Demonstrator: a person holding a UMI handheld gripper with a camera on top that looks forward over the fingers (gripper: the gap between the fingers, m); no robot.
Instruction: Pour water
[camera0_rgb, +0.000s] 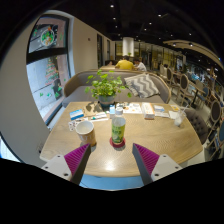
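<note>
Pale wood made up the round table (150, 140), and on it, just ahead of the gripper (111, 158), stood a green-labelled bottle (118, 129) with a white cap. It sat upright beyond the fingertips, roughly in line with the gap between them though a touch toward the right finger, and apart from both. The jaws were spread wide and gripped nothing; the two magenta pads (77, 157) pointed forward with bare tabletop between them.

To the left of the bottle, near the left finger, stood a white cup (86, 131), also clear of the fingers. Further back a potted plant (106, 88) in a dark pot rose from the middle of the table, with books or papers (148, 108) spread to its right and a small blue item at the far left edge. A grey sofa (90, 82) with a striped cushion lay behind the table, and a person in yellow (125, 64) sat well beyond it.

Whether the bottle held water could not be made out, nor could its label be read. The cup's contents were hidden from this angle, and the small things at the table's right edge were too small to name.
</note>
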